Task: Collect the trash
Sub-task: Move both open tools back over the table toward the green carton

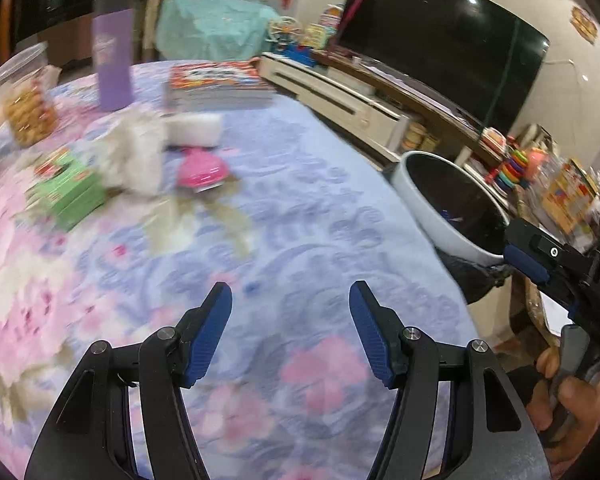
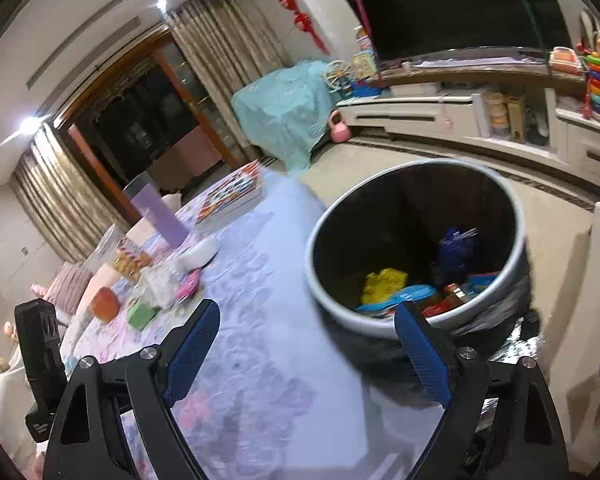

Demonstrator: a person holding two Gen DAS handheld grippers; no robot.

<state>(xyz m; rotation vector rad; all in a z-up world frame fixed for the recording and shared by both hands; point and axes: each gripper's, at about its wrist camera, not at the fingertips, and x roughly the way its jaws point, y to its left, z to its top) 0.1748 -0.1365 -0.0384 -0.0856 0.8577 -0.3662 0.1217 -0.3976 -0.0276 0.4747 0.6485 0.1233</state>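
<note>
Left gripper (image 1: 290, 300): released, empty, facing crumpled tissue (image 1: 134, 156) upper left on bench (image 1: 300, 208). Right gripper (image 2: 306, 344): released, empty, over trash bin (image 2: 512, 208) centre right, wrappers (image 2: 384, 284) inside.

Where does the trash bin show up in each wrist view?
Left wrist: trash bin at right of centre, past the table's edge, mostly dark inside.
Right wrist: trash bin at centre-right, with wrappers visible inside.
Shared landmark: purple tumbler on the floral tablecloth.
</note>
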